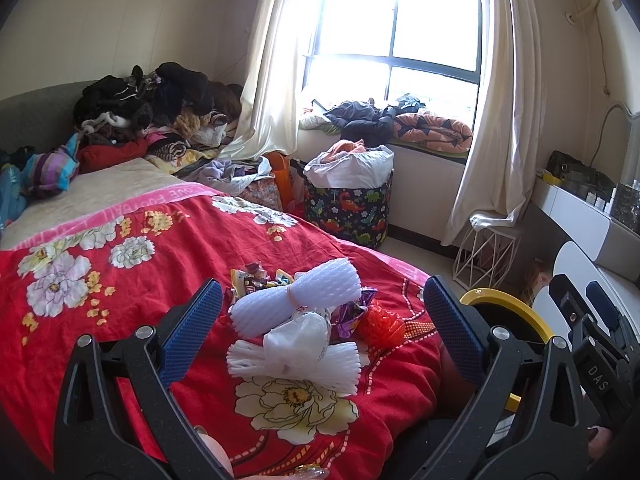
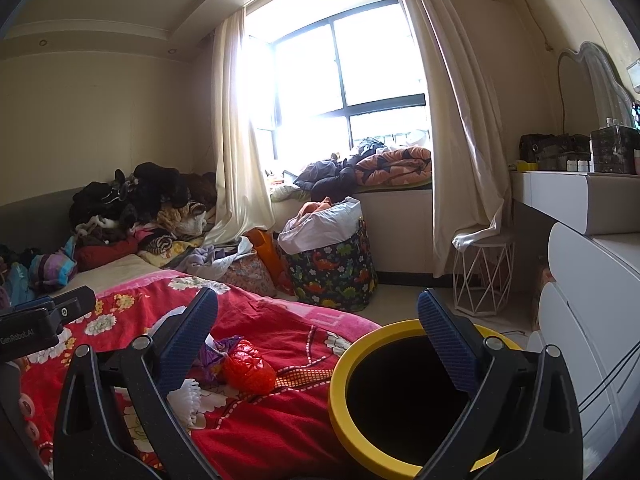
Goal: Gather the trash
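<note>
A pile of trash lies on the red flowered bedspread (image 1: 120, 288): white foam fruit nets (image 1: 296, 294), a clear plastic bag (image 1: 298, 338), snack wrappers (image 1: 252, 278), a purple wrapper (image 1: 352, 316) and a red mesh piece (image 1: 380, 326). My left gripper (image 1: 324, 320) is open and empty, its jaws spread on either side of the pile. My right gripper (image 2: 318, 340) is open and empty above the bed's edge. A yellow-rimmed black bin (image 2: 404, 396) stands just right of the bed under it; the bin also shows in the left wrist view (image 1: 504, 312). The red mesh piece (image 2: 248, 366) lies left of the bin.
Clothes are heaped at the bed's head (image 1: 152, 104). A dinosaur-print hamper (image 1: 348, 208) stands under the window. A white wire stool (image 2: 484, 276) and a white dresser (image 2: 592, 280) stand on the right. The right gripper's body (image 1: 596, 344) is close on my left gripper's right.
</note>
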`<action>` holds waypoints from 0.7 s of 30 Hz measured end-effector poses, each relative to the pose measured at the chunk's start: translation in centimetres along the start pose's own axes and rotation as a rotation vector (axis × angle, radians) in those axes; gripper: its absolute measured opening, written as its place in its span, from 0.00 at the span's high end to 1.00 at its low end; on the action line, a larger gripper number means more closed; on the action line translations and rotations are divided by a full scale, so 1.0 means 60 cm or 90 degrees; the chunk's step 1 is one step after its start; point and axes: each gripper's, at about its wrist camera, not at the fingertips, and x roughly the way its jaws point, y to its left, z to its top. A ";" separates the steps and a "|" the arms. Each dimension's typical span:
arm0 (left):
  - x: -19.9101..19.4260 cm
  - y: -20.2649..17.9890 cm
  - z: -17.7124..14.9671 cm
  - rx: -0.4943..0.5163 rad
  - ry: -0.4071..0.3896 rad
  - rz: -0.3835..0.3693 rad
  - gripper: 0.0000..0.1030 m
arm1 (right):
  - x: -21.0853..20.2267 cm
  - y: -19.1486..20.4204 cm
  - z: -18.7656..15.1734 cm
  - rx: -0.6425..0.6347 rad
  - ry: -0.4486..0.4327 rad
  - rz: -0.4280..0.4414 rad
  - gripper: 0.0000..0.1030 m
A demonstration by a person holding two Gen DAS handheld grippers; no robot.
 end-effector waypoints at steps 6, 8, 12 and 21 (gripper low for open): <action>0.003 0.005 -0.008 -0.003 0.000 0.002 0.10 | 0.001 0.000 -0.002 -0.001 0.001 0.001 0.06; 0.003 0.005 -0.008 -0.003 0.002 0.001 0.10 | 0.001 0.000 -0.001 0.000 0.001 0.000 0.06; 0.003 0.009 -0.009 -0.006 0.003 0.002 0.10 | 0.002 0.000 -0.001 0.001 0.002 0.000 0.06; 0.005 0.021 -0.008 -0.016 0.002 0.013 0.10 | 0.006 0.012 -0.010 -0.011 0.014 0.016 0.06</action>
